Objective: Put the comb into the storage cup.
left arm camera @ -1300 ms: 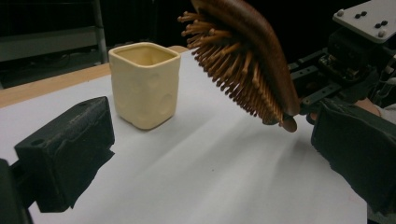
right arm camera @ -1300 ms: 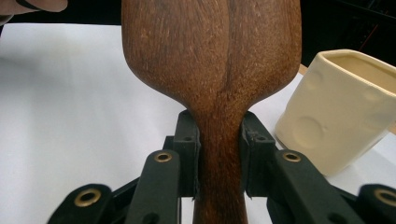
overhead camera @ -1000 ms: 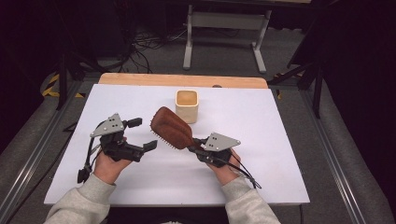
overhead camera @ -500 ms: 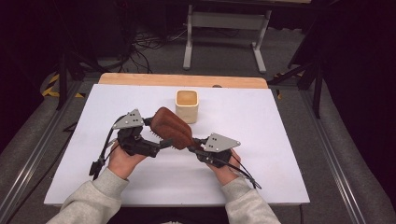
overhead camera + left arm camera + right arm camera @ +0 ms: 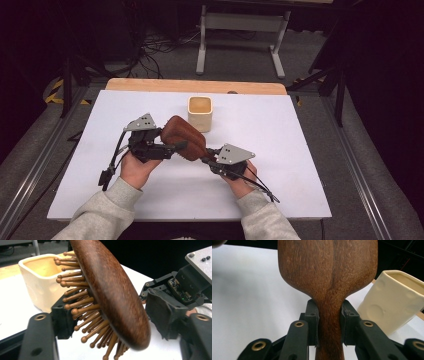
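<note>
High view: person's two forearms in grey sleeves [image 5: 107, 212] come in from the bottom, one gripper per hand, over a white desk [image 5: 280, 150]. A brown wooden hairbrush [image 5: 184, 140] is held up off the desk betw. the two grippers, near the middle, just in front of a cream square cup [image 5: 200, 113] that stands upright on the desk. Right gripper [image 5: 209, 159] is at the brush's handle end, w/ its grey plate on top. Left gripper [image 5: 172, 148] reaches the brush head from the left; its jaws have just been closing, w/ the brush head betw. them. A wooden board edge [image 5: 195, 86] runs along the desk's far side.

Left gripper view: brush head fills the centre, smooth dark back facing right, wooden bristle pins [image 5: 82, 312] pointing left & down. Own jaws stand either side of the head; left one is among the pins, right one looks slightly apart from the back. Can't tell if the pads press yet. Cup [image 5: 42, 282] sits behind the pins at left. Other gripper, the right one [image 5: 172, 302], shows farther off at right.

Right gripper view: the jaws are clamped on the brush's narrow handle [image 5: 329, 320], both pads touching its sides. Broad head rises above, back side to camera. Cup [image 5: 392, 300] at right, tilted in this view, on the desk.
</note>
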Demonstrator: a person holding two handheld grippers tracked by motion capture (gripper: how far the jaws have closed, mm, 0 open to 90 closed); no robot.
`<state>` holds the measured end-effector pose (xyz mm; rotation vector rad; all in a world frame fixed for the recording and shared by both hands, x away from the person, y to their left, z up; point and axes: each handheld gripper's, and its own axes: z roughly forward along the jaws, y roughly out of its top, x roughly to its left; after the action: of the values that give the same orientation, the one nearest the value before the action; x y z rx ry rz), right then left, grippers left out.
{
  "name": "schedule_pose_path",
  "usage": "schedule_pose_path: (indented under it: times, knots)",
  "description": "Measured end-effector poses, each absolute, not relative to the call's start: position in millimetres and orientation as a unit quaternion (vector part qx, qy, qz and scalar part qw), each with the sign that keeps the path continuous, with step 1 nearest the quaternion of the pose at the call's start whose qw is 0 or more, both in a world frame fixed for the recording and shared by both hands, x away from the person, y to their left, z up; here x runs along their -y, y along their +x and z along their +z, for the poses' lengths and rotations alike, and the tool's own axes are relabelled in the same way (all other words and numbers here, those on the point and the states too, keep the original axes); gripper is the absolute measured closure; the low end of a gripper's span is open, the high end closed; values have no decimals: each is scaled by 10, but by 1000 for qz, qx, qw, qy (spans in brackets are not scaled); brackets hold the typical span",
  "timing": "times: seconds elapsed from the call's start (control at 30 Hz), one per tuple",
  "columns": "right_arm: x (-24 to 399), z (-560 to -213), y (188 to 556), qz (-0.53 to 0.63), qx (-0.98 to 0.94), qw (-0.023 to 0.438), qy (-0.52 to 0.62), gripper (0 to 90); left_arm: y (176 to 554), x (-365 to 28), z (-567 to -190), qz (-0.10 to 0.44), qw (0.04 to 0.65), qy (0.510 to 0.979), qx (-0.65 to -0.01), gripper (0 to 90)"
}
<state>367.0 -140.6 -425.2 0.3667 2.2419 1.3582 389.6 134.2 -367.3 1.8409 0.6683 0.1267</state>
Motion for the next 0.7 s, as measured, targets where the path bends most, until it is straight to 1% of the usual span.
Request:
schedule_pose_path:
  times: [0.13, 0.2, 0.23, 0.27, 0.3, 0.53, 0.67, 0.7]
  knots:
    - [1412, -4257, 3676, 495, -822, 246, 136, 719, 3926, -1349, -3666, 35, 554, 782, -282, 395]
    - [1413, -4264, 3682, 494, -824, 242, 138, 718, 3953, -1367, -3674, 17, 557, 780, -285, 420]
    - [1411, -4269, 3687, 492, -825, 242, 137, 716, 3970, -1389, -3673, 3, 563, 776, -284, 443]
    - [1405, -4279, 3691, 490, -827, 240, 135, 715, 3976, -1397, -3670, -3, 565, 776, -281, 476]
    - [1401, -4284, 3691, 489, -828, 239, 134, 714, 3972, -1398, -3663, -6, 567, 774, -281, 490]
    - [1389, -4293, 3692, 493, -827, 235, 132, 709, 3894, -1353, -3571, 4, 568, 784, -249, 553]
    - [1395, -4281, 3691, 500, -825, 232, 128, 706, 3870, -1334, -3516, 8, 569, 786, -243, 570]
    - [1400, -4275, 3693, 505, -823, 224, 132, 701, 3872, -1333, -3506, 8, 568, 787, -241, 571]
